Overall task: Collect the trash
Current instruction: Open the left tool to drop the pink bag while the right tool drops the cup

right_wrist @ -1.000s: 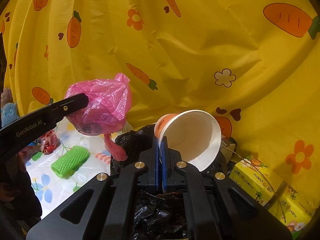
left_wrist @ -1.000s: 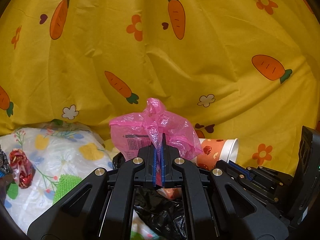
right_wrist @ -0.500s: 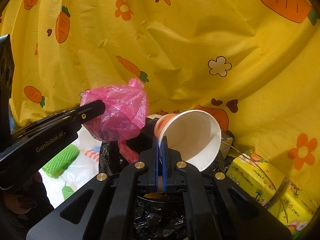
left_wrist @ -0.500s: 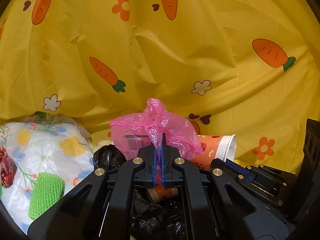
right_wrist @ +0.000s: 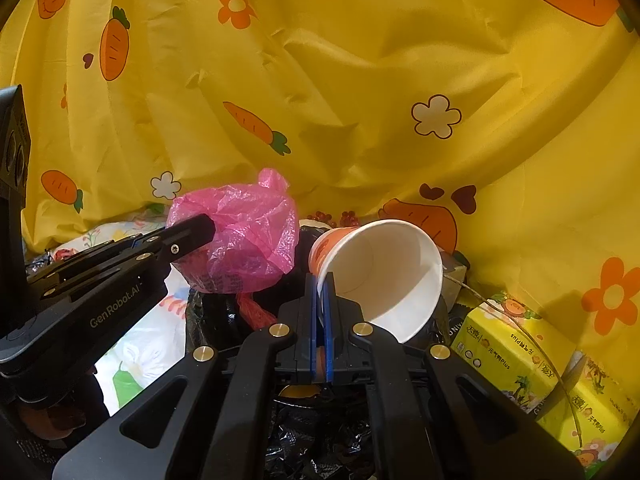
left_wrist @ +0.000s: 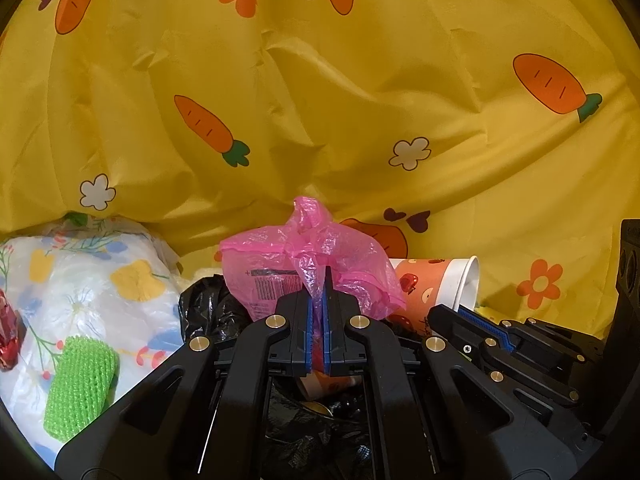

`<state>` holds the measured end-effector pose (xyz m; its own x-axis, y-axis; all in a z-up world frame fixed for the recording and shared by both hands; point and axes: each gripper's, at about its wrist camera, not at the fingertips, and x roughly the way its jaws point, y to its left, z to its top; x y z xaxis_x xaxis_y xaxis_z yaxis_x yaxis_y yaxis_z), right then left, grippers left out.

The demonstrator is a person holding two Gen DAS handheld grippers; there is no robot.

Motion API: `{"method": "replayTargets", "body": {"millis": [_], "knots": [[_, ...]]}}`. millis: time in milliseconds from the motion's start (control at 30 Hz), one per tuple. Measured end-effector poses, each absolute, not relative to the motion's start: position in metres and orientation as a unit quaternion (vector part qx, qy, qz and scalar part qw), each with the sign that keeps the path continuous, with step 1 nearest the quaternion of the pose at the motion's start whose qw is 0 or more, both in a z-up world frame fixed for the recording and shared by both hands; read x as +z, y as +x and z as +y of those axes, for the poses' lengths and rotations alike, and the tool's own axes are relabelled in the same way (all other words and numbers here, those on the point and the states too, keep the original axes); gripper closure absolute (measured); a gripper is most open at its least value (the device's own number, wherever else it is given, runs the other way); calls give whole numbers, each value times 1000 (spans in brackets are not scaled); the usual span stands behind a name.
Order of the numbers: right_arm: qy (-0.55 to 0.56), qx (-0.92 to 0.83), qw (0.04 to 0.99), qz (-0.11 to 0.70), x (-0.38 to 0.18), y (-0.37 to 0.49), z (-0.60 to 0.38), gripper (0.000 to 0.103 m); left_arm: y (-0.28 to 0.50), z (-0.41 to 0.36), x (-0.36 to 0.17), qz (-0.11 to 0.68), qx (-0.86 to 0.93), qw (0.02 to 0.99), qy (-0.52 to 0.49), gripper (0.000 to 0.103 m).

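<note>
My left gripper (left_wrist: 319, 280) is shut on a crumpled pink plastic bag (left_wrist: 280, 264) and holds it above the opening of a black trash bag (left_wrist: 208, 308). Seen from the right wrist, the same pink bag (right_wrist: 248, 236) hangs at the tip of the left gripper (right_wrist: 200, 228). My right gripper (right_wrist: 323, 280) is shut on the rim of an orange-and-white paper cup (right_wrist: 384, 276), tilted with its mouth toward the camera, over the black trash bag (right_wrist: 320, 440). The cup (left_wrist: 436, 288) also shows beside the pink bag in the left wrist view.
A yellow carrot-print cloth (left_wrist: 320, 100) fills the background. A green mesh sleeve (left_wrist: 78, 388) and a red foil wrapper (left_wrist: 10, 344) lie on a flowered plastic sheet (left_wrist: 92, 292) at left. Yellow tissue packs (right_wrist: 516, 356) sit at right. Another cup (left_wrist: 328, 384) lies inside the trash bag.
Both grippers have moved right and lower, toward the black trash bag, carrying the pink bag and the cup. The two held items now hang closer together.
</note>
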<state>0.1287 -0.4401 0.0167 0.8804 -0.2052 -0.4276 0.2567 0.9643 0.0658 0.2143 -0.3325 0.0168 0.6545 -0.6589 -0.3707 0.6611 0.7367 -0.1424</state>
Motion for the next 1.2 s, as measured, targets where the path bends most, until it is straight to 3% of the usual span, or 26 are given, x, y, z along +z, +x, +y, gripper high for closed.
{"method": "replayTargets", "body": {"millis": [133,233,300,467,600,800,867,967,1200], "knots": [[66,-119,967,215,16,131,-442,99,218,-335,13,213,-367,906,8,98],[70,-118,966,218,15,134,-443,99,218,-334,12,212,-366,906,13,80],[72,-118,966,219,14,134,-444,99,218,-330,13,208,-359,910,10,60],[81,-117,964,223,13,137,-448,99,219,-306,20,195,-322,926,-15,24],[80,-118,964,224,14,140,-446,98,210,-281,26,177,-284,942,-23,10],[81,-119,964,223,15,141,-444,90,198,-240,33,164,-227,960,-32,6],[76,-121,965,222,16,142,-442,71,195,-228,34,163,-209,964,-32,6],[74,-126,966,214,18,141,-437,55,189,-210,34,164,-184,969,-35,6],[67,-127,971,192,27,131,-419,33,181,-176,31,168,-135,976,-34,6]]}}
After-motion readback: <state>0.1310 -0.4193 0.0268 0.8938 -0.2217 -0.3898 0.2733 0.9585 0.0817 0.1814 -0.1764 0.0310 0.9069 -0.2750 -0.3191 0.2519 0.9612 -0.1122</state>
